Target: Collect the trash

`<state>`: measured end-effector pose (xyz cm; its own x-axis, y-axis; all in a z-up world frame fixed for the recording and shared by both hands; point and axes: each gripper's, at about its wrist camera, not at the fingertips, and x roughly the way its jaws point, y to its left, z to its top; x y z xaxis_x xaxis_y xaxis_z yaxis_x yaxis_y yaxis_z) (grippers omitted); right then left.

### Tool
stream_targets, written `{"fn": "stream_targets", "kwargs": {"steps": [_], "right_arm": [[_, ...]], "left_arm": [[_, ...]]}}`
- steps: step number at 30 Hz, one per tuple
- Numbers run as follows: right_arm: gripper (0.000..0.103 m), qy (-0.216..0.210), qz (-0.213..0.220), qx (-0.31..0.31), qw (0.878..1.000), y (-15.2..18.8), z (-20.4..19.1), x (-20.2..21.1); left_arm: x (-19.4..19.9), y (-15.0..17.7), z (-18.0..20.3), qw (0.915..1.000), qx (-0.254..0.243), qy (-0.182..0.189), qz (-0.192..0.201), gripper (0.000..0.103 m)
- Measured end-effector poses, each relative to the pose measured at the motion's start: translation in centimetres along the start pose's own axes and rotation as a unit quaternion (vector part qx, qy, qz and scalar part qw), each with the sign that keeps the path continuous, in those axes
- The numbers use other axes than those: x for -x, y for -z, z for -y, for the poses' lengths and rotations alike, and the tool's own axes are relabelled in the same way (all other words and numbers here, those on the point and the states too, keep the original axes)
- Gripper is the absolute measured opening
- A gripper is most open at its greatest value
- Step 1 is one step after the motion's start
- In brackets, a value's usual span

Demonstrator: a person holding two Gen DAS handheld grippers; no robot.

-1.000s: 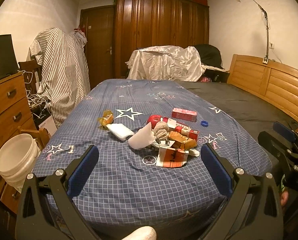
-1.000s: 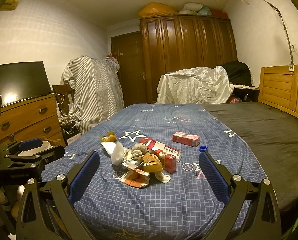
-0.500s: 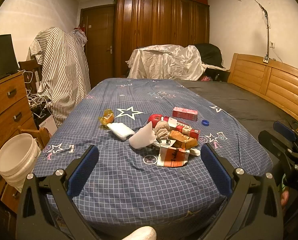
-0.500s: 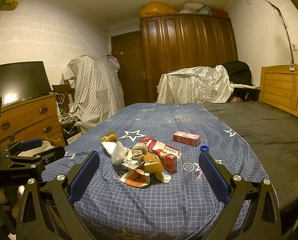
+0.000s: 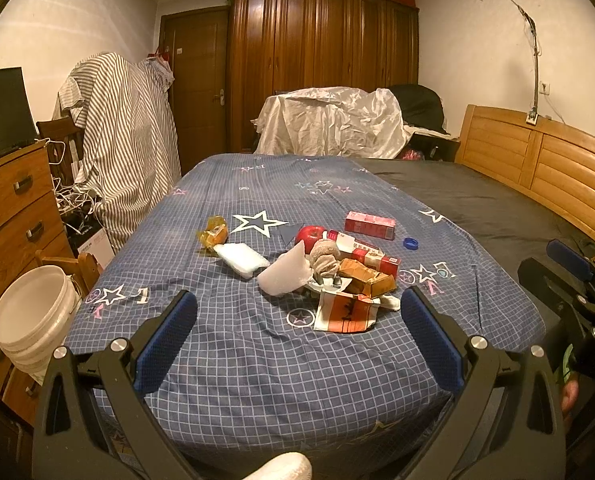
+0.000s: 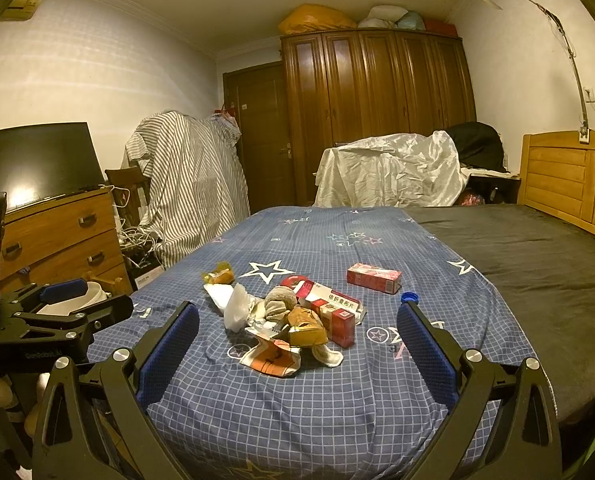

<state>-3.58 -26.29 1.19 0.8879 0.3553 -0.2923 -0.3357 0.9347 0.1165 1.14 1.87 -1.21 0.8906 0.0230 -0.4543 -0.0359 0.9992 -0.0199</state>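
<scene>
A pile of trash [image 5: 333,276] lies on the blue star bedsheet [image 5: 257,360]: torn orange-white packaging [image 5: 343,312], crumpled white wrappers [image 5: 283,274], red cartons [image 5: 373,258], a red apple [image 5: 309,234], a yellow wrapper [image 5: 213,232], a red box [image 5: 369,224] and a blue cap [image 5: 410,243]. The pile also shows in the right wrist view [image 6: 293,320]. My left gripper [image 5: 297,340] is open and empty, short of the pile. My right gripper [image 6: 297,344] is open and empty too, also short of it.
A white bucket [image 5: 29,320] stands on the floor left of the bed, by a wooden dresser [image 5: 13,216]. A striped cloth-covered rack [image 5: 125,148], a wardrobe [image 5: 321,64] and a wooden headboard [image 5: 537,168] surround the bed. A dark sheet [image 5: 477,204] covers the right half.
Both grippers have edged slightly forward and up toward the pile. Nothing on the bed has moved.
</scene>
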Motion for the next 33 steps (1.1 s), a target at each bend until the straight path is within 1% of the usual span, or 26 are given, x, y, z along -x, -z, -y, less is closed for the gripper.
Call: {"fn": "stream_targets", "kwargs": {"steps": [13,16,19,22,26,28,33], "right_arm": [[0.099,-0.006,-0.005,0.001,1.000,0.0,-0.3,-0.4],[0.099,-0.007,-0.008,0.000,1.000,0.0,-0.2,-0.6],[0.099,-0.008,-0.013,-0.002,1.000,0.2,0.1,-1.1],[0.099,-0.008,-0.018,-0.004,1.000,0.5,0.4,-1.7],[0.099,-0.010,-0.029,-0.007,0.999,0.9,0.9,-2.8],[0.099,-0.010,-0.034,-0.009,0.999,1.1,1.1,-3.4],[0.099,-0.011,-0.041,-0.009,0.999,1.2,1.5,-4.9]], "left_arm": [[-0.5,0.1,0.1,1.0000,0.000,0.000,-0.007,0.098],[-1.0,0.2,0.1,0.9999,-0.001,0.001,-0.014,0.098],[-2.0,0.4,0.1,0.9995,-0.007,0.003,-0.029,0.098],[-2.9,0.5,0.2,0.9991,-0.006,-0.002,-0.041,0.098],[-4.3,0.7,0.1,0.9981,-0.008,-0.021,-0.057,0.098],[-4.9,0.7,0.1,0.9973,-0.011,-0.036,-0.063,0.098],[-6.4,0.4,-0.5,0.9959,-0.008,-0.047,-0.077,0.098]]}}
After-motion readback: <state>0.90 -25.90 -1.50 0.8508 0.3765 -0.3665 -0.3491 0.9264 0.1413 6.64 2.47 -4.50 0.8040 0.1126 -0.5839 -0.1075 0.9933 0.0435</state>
